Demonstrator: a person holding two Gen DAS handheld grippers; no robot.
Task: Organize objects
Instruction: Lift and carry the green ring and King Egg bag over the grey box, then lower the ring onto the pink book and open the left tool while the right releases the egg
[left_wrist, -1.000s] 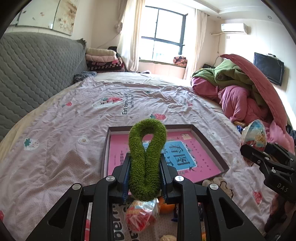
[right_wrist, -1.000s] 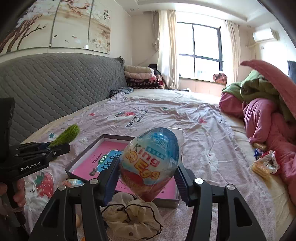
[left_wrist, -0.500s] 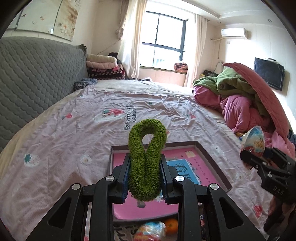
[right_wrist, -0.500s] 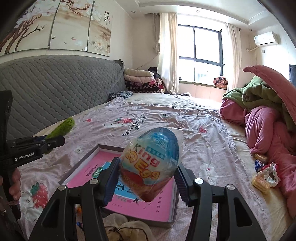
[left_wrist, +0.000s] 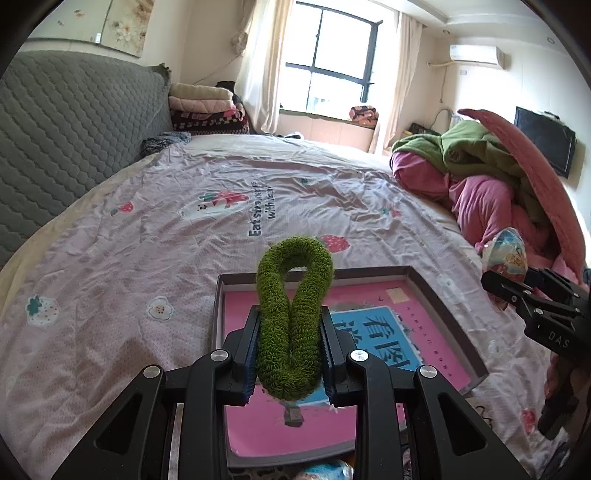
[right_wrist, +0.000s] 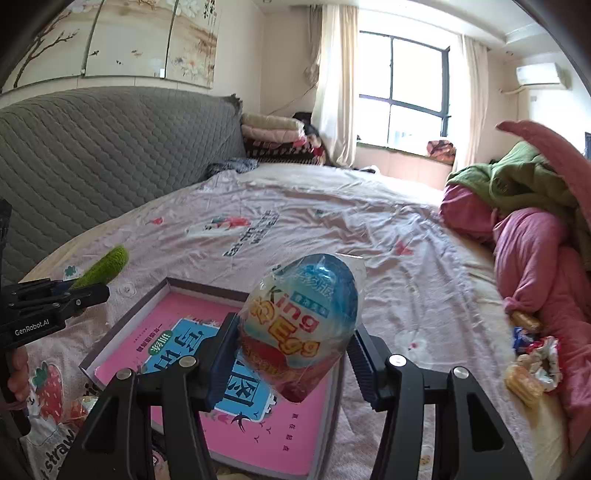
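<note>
Both grippers have carried forward over the shallow grey-rimmed pink box (left_wrist: 436, 291); left gripper (left_wrist: 290, 354) pinches a fuzzy green loop (left_wrist: 291, 295), right gripper (right_wrist: 295, 354) clamps a blue plastic-wrapped egg (right_wrist: 303, 325) at two o'clock; lower each inside the rim before letting go.

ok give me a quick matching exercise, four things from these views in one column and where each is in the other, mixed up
Things:
1. green fuzzy loop
2. toy egg
3. pink book
4. folded blankets

Places:
A. lying in the shallow box
B. stacked by the window
C. gripped by the left gripper
D. gripped by the right gripper

Pairs: 1-C, 2-D, 3-A, 4-B
</note>
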